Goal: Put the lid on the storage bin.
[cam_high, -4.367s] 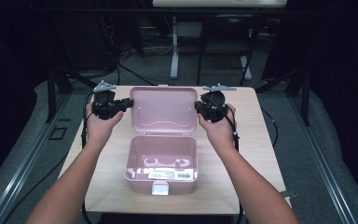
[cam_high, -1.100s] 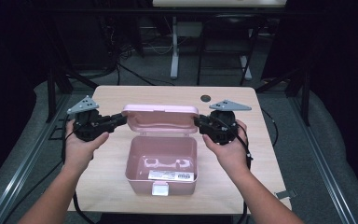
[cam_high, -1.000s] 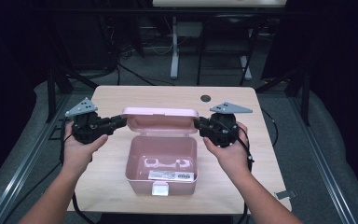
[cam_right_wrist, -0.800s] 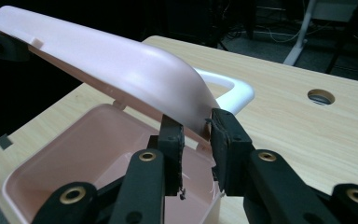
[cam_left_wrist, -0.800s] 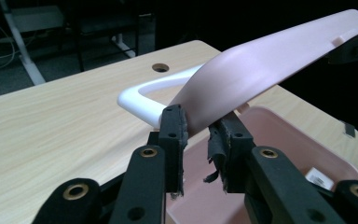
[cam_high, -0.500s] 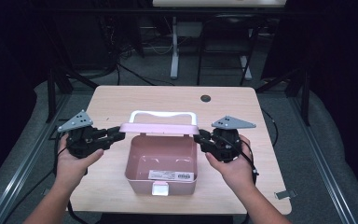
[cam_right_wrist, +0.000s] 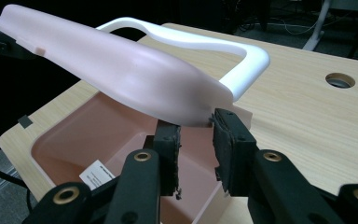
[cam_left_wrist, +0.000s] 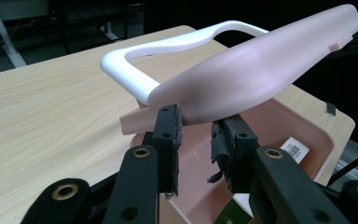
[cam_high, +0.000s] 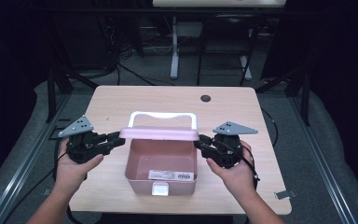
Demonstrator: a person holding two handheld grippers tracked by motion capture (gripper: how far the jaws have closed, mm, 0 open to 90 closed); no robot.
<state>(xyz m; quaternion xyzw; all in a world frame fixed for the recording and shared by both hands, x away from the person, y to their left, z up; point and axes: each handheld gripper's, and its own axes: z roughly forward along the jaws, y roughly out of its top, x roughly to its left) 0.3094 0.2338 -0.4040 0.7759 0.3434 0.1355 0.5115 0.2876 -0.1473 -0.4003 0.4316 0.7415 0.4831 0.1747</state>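
1. The pale pink hinged plastic lid point(cam_high: 161, 134) with its white loop handle point(cam_high: 162, 115) is seen half lowered over the open pink plastic box point(cam_high: 161, 169), which stands near the front middle of the light wood worktop point(cam_high: 242, 109).
2. It is judged that the lid could drop shut suddenly: neither end is seen to be clamped, so a slip of either support would let it fall and jolt the box.
3. A skewed closing is also judged possible if one end is lowered faster than the other, so that the lid twists at its hinge or misses the white front latch point(cam_high: 160, 188).
4. The white barcode label point(cam_high: 171, 175) lies inside the box on its floor; it is not seen to lie across the rim.
5. The left tool point(cam_left_wrist: 193, 140) is seen parted, its jaws just under the lid's left end edge; whether the pads point(cam_left_wrist: 168, 135) touch it cannot be told.
6. The right tool point(cam_right_wrist: 193, 135) is likewise spread, with the lid's right end resting just above its jaws.
7. In the high view the left tool point(cam_high: 116, 139) and right tool point(cam_high: 200, 141) flank the lid at either end.
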